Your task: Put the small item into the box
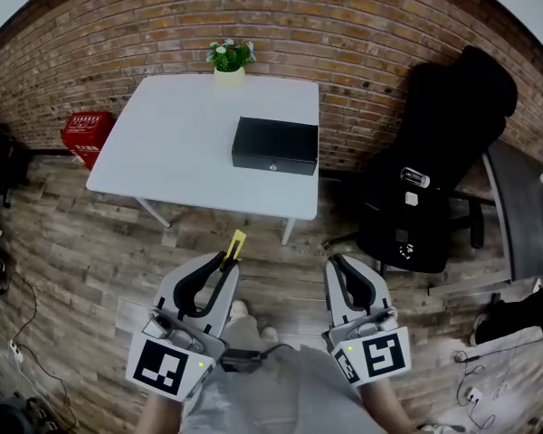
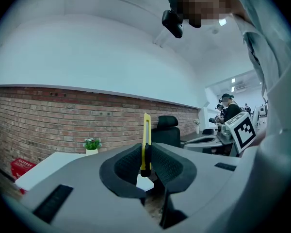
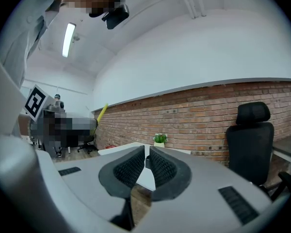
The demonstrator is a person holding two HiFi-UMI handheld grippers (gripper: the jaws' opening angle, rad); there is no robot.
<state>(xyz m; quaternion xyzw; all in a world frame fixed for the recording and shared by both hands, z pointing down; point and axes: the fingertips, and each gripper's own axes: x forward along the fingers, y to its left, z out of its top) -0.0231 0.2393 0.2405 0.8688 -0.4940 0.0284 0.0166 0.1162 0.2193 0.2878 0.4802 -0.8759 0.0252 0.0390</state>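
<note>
- Left gripper (image 1: pixel 228 262): jaws are closed on the small yellow item (image 2: pixel 146 140), which is held upright with most of it standing above the pads.
- Right gripper (image 1: pixel 337 262): jaws are drawn together; nothing is held.
- Black box (image 1: pixel 275 145): set on the white table (image 1: pixel 172 152), lid shut, well ahead of both grippers.
- Handling: the lid is probably best lifted by the free right gripper before the item is lowered in.

Two grippers: left gripper (image 1: pixel 223 265), right gripper (image 1: pixel 337 265). One each: small item (image 1: pixel 236 242), box (image 1: pixel 275 145), table (image 1: pixel 181 143), potted plant (image 1: pixel 229 57), red basket (image 1: pixel 87 134), office chair (image 1: pixel 439 152).
</note>
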